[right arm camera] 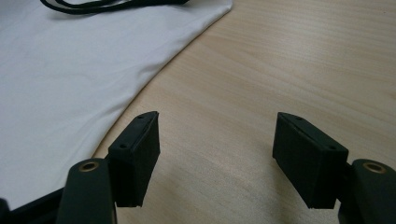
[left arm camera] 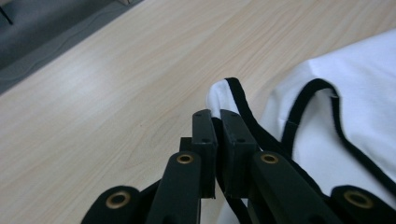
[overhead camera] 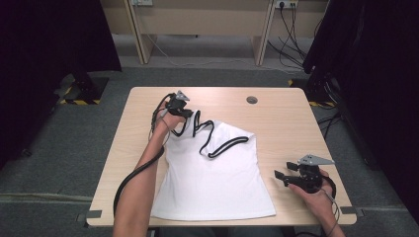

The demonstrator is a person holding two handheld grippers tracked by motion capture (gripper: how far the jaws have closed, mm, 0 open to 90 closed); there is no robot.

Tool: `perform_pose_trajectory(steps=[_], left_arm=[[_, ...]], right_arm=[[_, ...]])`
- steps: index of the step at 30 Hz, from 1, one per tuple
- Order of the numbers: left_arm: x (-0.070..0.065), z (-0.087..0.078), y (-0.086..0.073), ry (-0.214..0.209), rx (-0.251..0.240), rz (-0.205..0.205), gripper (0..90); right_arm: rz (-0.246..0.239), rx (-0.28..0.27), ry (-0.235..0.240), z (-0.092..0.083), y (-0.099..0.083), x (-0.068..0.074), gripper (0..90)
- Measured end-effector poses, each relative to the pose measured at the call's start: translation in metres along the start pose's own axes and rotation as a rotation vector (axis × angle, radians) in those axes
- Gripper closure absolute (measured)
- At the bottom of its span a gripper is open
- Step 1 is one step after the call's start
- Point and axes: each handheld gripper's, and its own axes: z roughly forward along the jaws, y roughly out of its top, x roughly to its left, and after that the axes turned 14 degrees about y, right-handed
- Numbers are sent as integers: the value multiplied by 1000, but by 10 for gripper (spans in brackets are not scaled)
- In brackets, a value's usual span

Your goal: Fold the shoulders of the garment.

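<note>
A white sleeveless top with black trim [overhead camera: 212, 173] lies on the wooden table [overhead camera: 276, 123], hem toward the front edge. At its far left corner, my left gripper [overhead camera: 187, 112] is shut on a black-edged shoulder strap [left arm camera: 224, 95], whose white fabric pokes out past the closed pads [left arm camera: 233, 135]. The strap area is lifted slightly off the wood. My right gripper [overhead camera: 279, 177] stands open over bare table just right of the top's side edge [right arm camera: 154, 70]. Nothing sits between its pads [right arm camera: 135, 149].
A small round grommet [overhead camera: 252, 99] is set in the table near the far edge. Bare wood lies to the right of the garment and along the far side. Desks, cables and dark curtains stand beyond the table.
</note>
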Motion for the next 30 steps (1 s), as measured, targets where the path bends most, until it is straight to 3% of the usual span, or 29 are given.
perform_pose_trajectory(steps=[1,3,4,5,6,8,9,12,13,14,15,17,18,20,21,22,23,26,27,28,30], left_arm=[[-6,-15,-1,-5,-22,37,844],[-6,-15,-1,-5,-22,37,844],[-11,-29,-4,-2,-41,67,844],[-11,-29,-4,-2,-41,67,843],[-19,-43,-10,-2,-51,103,843],[-19,-43,-10,-2,-51,103,842],[-29,-59,-21,20,-50,155,842],[-29,-59,-21,20,-50,155,842],[-39,-69,-31,23,-49,188,842],[-39,-69,-31,23,-49,188,840],[-51,-76,-39,26,-39,230,840],[-51,-76,-39,26,-39,230,837],[-66,-80,-50,24,-19,272,837],[-66,-80,-50,24,-19,272,825],[-75,-79,-59,23,31,322,825],[-75,-79,-59,23,31,322,804],[-81,-80,-69,-5,59,338,804],[-83,-86,-76,-10,73,341,767],[-83,-86,-76,-10,73,341,666],[-83,-86,-76,-10,73,341,666],[-82,-91,-76,6,64,336,633]], right_arm=[[1,0,-1,0,0,0,323],[3,0,0,0,0,0,323],[3,0,0,0,0,0,324],[3,0,0,0,0,0,324],[1,2,-1,0,0,0,323],[0,3,-2,0,0,0,323],[0,3,-2,0,0,0,323],[1,3,-2,0,0,0,324],[1,3,-2,0,0,0,324],[1,3,-2,0,0,0,324],[1,7,-2,0,0,0,324],[1,9,-5,1,1,0,324],[1,9,-5,1,1,0,323],[-7,15,-7,1,2,0,323],[-7,15,-7,1,2,0,322],[-7,15,-7,1,2,0,322],[-21,20,-4,2,8,2,322],[-50,26,1,3,16,7,322],[-50,26,1,3,16,7,322],[-84,39,12,8,29,14,322],[-93,41,15,9,32,15,322]])
